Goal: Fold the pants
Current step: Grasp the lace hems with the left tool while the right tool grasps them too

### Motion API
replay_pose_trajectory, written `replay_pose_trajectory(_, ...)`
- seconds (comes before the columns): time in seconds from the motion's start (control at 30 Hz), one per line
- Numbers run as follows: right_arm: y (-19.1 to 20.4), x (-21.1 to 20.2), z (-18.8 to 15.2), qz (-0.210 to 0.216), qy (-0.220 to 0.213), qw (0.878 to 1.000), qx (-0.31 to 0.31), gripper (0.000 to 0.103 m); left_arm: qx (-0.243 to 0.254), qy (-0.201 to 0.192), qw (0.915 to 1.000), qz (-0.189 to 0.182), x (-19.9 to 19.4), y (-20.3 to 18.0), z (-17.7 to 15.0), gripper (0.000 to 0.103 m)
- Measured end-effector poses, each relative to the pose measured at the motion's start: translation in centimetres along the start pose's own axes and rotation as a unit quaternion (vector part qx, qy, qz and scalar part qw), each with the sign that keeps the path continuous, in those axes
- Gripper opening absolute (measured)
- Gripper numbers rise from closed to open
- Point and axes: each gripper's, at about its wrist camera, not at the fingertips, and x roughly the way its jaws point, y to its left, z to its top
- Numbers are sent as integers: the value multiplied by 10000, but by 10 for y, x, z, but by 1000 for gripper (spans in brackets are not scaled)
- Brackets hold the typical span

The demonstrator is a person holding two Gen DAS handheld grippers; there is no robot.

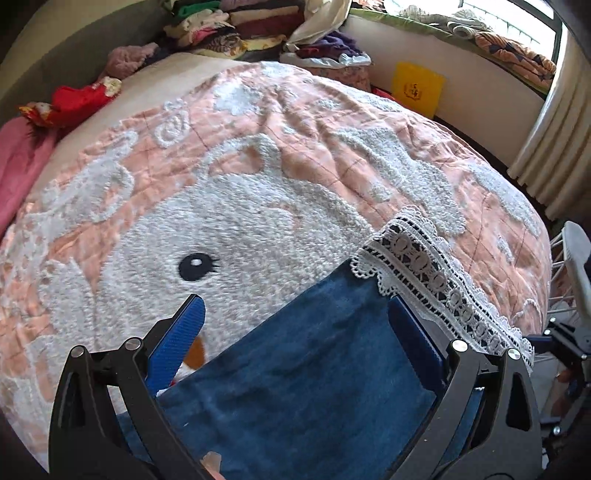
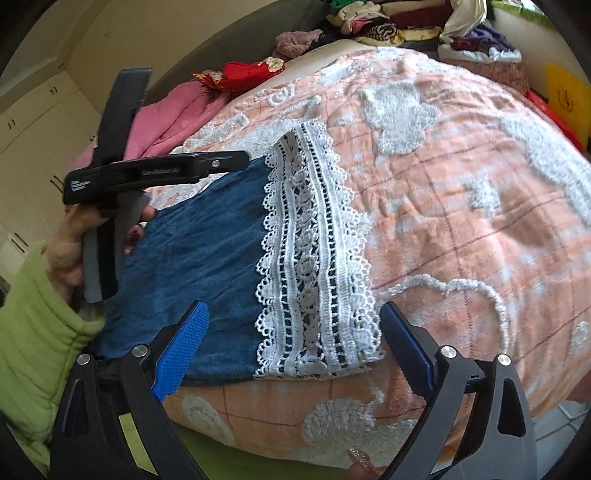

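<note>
The blue denim pants (image 2: 207, 254) with a white lace hem (image 2: 314, 266) lie on a pink and white bedspread (image 2: 461, 206). In the left wrist view the denim (image 1: 314, 376) lies between my open left gripper's (image 1: 295, 317) blue fingers (image 1: 177, 343), and the lace hem (image 1: 436, 280) drapes over the right finger. My right gripper (image 2: 291, 325) is open at the near bed edge, its fingers (image 2: 181, 350) on either side of the lace hem. The left gripper's body (image 2: 155, 173), held by a hand in a green sleeve, hovers over the denim at the left.
Piles of clothes (image 1: 229, 26) sit at the head of the bed. A red cloth (image 1: 74, 99) and a pink blanket (image 2: 166, 118) lie at the left. A yellow bag (image 1: 417, 88) leans by the wall. A curtain (image 1: 554, 140) hangs at right.
</note>
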Motion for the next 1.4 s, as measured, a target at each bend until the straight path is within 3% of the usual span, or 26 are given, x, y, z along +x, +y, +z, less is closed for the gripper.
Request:
replay_pose_trajectory(0.07, -1, -1, 0, 121, -8, 9999, -7, 88, -87, 57, 9999, -64, 7, 2, 1, 93)
replay_pose_trajectory(0.13, 0, -3, 2, 215, -41, 9998, -41, 80, -126, 107, 9997, -167, 16, 3, 1, 84)
replay_pose_trajectory(0.3, 1, 3, 11, 314, -40, 9994, -109, 79, -103, 177, 9981, -581, 28, -2, 1, 64)
replay_pose_trajectory(0.5, -1, 19, 19, 433, -83, 9990, -48, 79, 10, 98, 9971, -751, 28, -5, 1, 61)
replay_pose_trajectory(0.53, 0, 18, 19, 439, -85, 9990, -59, 78, -4, 94, 9969, -779, 29, -5, 0, 56)
replay_pose_trajectory(0.6, 3, 21, 22, 404, -64, 9991, -130, 68, -33, 143, 9953, -953, 30, -6, -1, 40)
replay_pose_trajectory(0.67, 4, 21, 22, 399, -47, 9990, -180, 60, 5, 150, 9961, -872, 28, -9, -1, 37)
replay_pose_trajectory(0.73, 3, 22, 24, 447, -31, 9989, -144, 49, 46, 115, 9952, -966, 27, -11, -2, 25)
replay_pose_trajectory(0.87, 0, 21, 25, 483, -28, 9988, -76, 34, 69, 39, 9951, -987, 26, -14, -5, 17)
replay_pose_trajectory(0.9, 0, 22, 26, 511, -23, 9987, -42, 30, 2, 47, 9944, -1059, 25, -12, -5, 9)
replay_pose_trajectory(1.03, 9, 18, 31, 607, -26, 9981, -124, 21, -143, -59, 9925, -1211, 16, -8, -5, 7)
replay_pose_trajectory(1.4, 72, -1, 48, 674, -185, 9941, -825, 21, -690, -754, 9825, -1559, -40, 30, -20, 6)
